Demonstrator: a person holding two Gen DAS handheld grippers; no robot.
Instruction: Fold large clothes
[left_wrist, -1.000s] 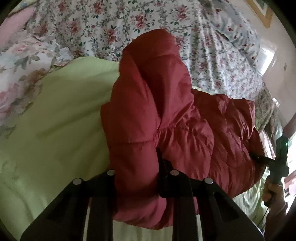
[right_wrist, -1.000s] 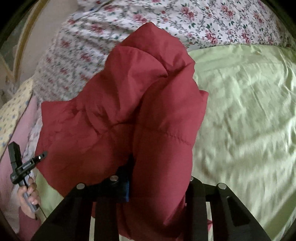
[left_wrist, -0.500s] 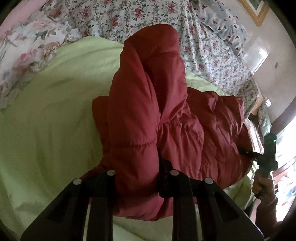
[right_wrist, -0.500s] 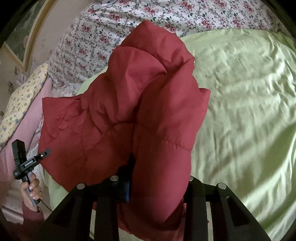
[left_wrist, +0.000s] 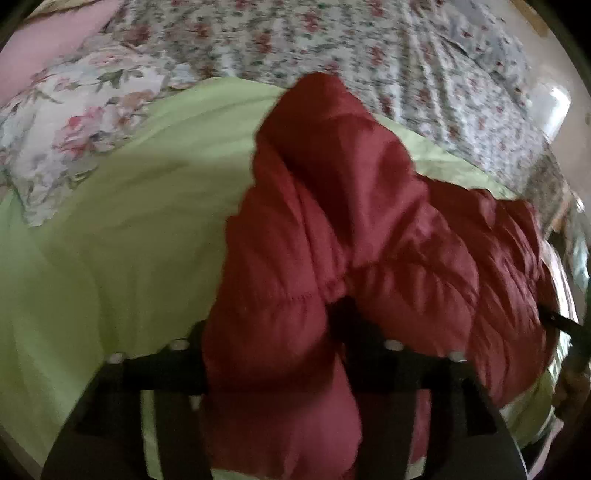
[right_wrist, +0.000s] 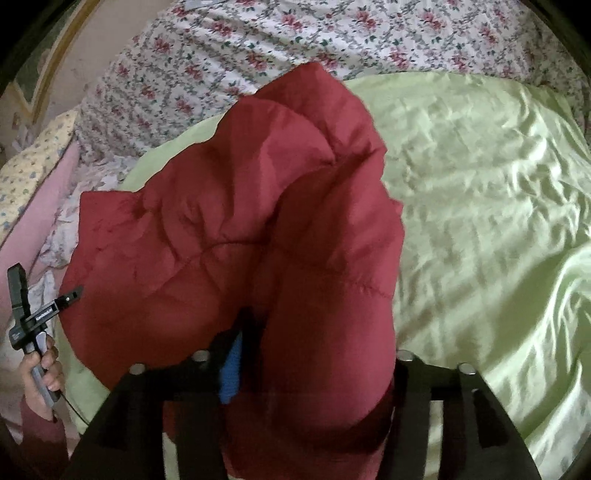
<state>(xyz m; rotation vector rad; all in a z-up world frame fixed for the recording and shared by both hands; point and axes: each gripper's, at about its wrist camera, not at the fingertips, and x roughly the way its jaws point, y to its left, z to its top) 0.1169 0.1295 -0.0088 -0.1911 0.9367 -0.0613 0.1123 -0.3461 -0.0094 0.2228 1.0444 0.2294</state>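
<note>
A dark red quilted puffer jacket (left_wrist: 369, 229) hangs between both grippers above a light green bedsheet (left_wrist: 110, 258). My left gripper (left_wrist: 280, 332) is shut on a thick fold at one end of the jacket; the fabric bulges over and hides its fingertips. My right gripper (right_wrist: 317, 343) is shut on the other end of the jacket (right_wrist: 240, 221), which drapes over the jaws. The left gripper also shows in the right wrist view (right_wrist: 70, 295), in a hand, pinching the jacket's far edge. The right gripper's tip shows at the far right of the left wrist view (left_wrist: 565, 325).
The green sheet (right_wrist: 480, 221) covers the bed below. Floral bedding (left_wrist: 295, 40) lies along the far side, and it also shows in the right wrist view (right_wrist: 258, 55). A floral pillow (left_wrist: 74, 125) and pink fabric (left_wrist: 48, 48) are at the left.
Both grippers have carried the jacket lower and closer to the green sheet. The left wrist view is blurred with motion. Both grips on the jacket are unchanged.
</note>
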